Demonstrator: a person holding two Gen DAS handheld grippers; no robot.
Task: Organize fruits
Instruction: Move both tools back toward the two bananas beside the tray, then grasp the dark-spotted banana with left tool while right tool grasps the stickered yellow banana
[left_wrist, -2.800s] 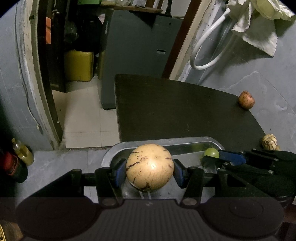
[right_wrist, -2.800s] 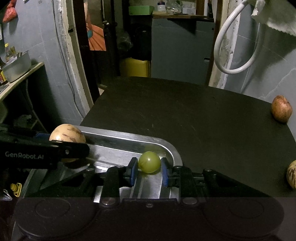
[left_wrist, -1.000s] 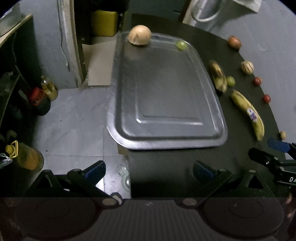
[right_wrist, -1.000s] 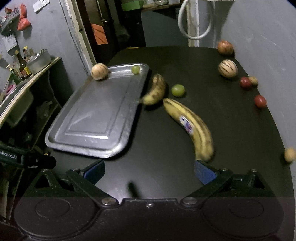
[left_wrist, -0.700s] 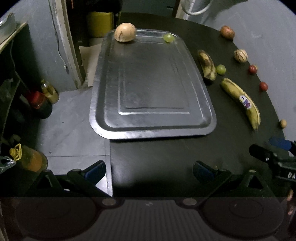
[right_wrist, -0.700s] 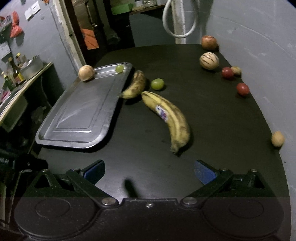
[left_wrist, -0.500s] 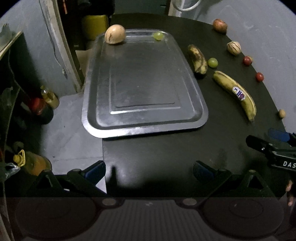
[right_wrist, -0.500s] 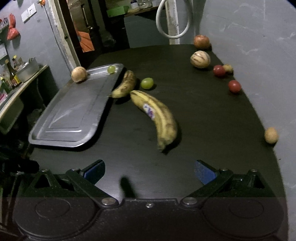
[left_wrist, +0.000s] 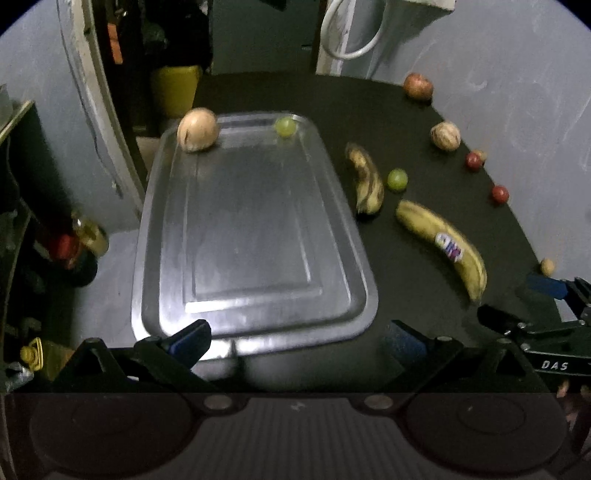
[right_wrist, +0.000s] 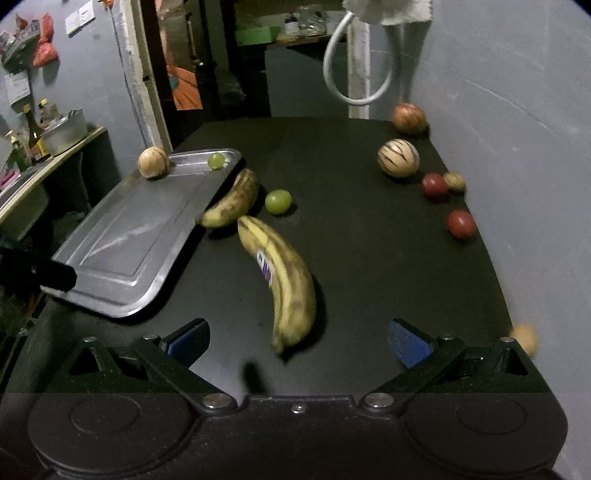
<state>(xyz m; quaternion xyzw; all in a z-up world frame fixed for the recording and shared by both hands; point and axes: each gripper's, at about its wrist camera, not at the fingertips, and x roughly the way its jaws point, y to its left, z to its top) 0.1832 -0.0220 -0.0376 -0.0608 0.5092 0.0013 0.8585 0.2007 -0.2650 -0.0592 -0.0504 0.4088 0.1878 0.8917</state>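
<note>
A steel tray (left_wrist: 255, 236) (right_wrist: 122, 236) lies on the left of the black table, holding a tan round fruit (left_wrist: 197, 129) (right_wrist: 153, 162) and a small green fruit (left_wrist: 285, 126) (right_wrist: 216, 161) at its far end. Right of the tray lie a brown-spotted banana (left_wrist: 365, 181) (right_wrist: 232, 205), a green fruit (left_wrist: 397, 179) (right_wrist: 277, 201) and a yellow stickered banana (left_wrist: 443, 247) (right_wrist: 282, 273). My left gripper (left_wrist: 295, 341) stands open over the tray's near edge, holding nothing. My right gripper (right_wrist: 297, 341) is open just short of the yellow banana's tip.
Along the right wall sit a reddish apple (right_wrist: 409, 118), a striped melon-like fruit (right_wrist: 398, 158), two red fruits (right_wrist: 436, 186) (right_wrist: 461, 224) and small tan ones (right_wrist: 523, 338). Bottles (left_wrist: 74, 243) stand on the floor left of the table. A white hose (right_wrist: 356, 55) hangs at the back.
Both grippers let go of the tan fruit and the small green fruit in the tray, opened, and pulled back to the table's near side. In the last half second both crept forward again.
</note>
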